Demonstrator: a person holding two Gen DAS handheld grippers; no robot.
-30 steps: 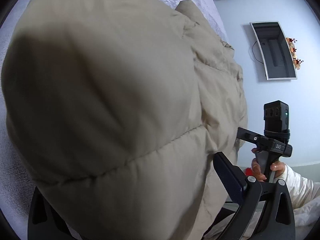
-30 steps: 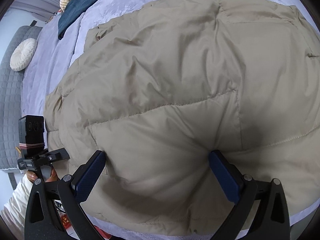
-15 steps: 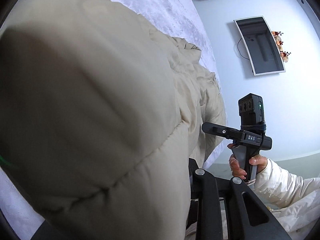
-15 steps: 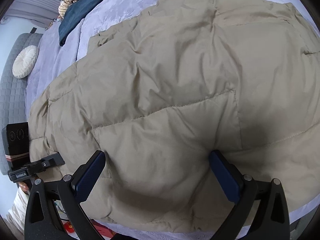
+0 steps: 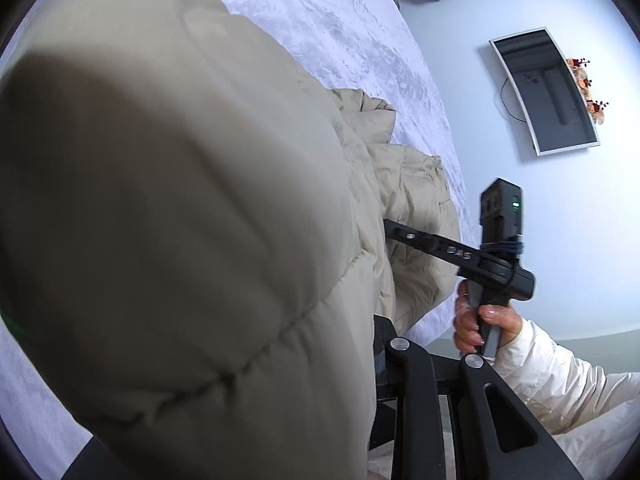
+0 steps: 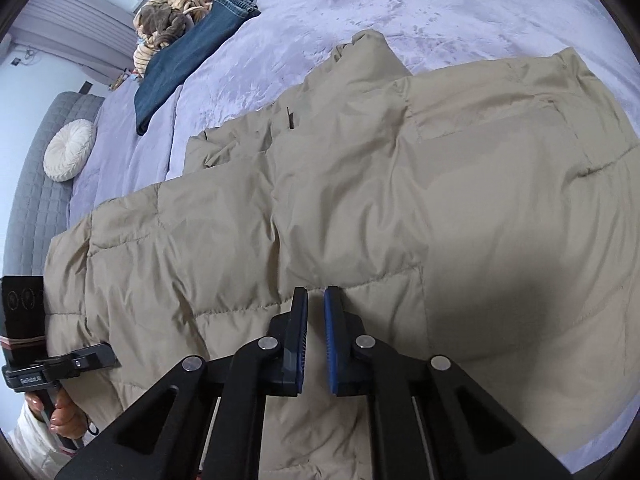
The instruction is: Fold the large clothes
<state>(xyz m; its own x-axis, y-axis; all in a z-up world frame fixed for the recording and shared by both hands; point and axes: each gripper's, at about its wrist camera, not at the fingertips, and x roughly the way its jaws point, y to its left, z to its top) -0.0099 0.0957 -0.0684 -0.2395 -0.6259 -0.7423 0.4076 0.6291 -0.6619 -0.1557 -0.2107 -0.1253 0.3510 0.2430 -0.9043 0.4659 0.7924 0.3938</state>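
A: Going left to right. In the left wrist view the left hand-held gripper (image 5: 384, 364) is sitting against the beige padded coat (image 5: 180, 220). A thick quilted fold is filling most of that view and hiding the fingertips, so I cannot tell how far it is open or whether it is pinching fabric.

B: And across the bed (image 6: 400, 12)?

A: The coat (image 6: 360, 208) is lying spread over the bed's near edge, reaching toward the middle. The right hand-held gripper (image 6: 316, 320) is hovering over the hem with its blue pads (image 6: 332, 344) almost together, only a narrow slit between them, no cloth seen in it. Half a second ago those fingers were standing wide apart around a quilted panel; now they are nearly closed.

B: Meaning for the fold?

A: My reading: a hem grab is being set up on the right, but it probably is not holding anything yet. Jeans (image 6: 192, 52) and a round cushion (image 6: 70, 150) are lying well clear, near the far-left corner.
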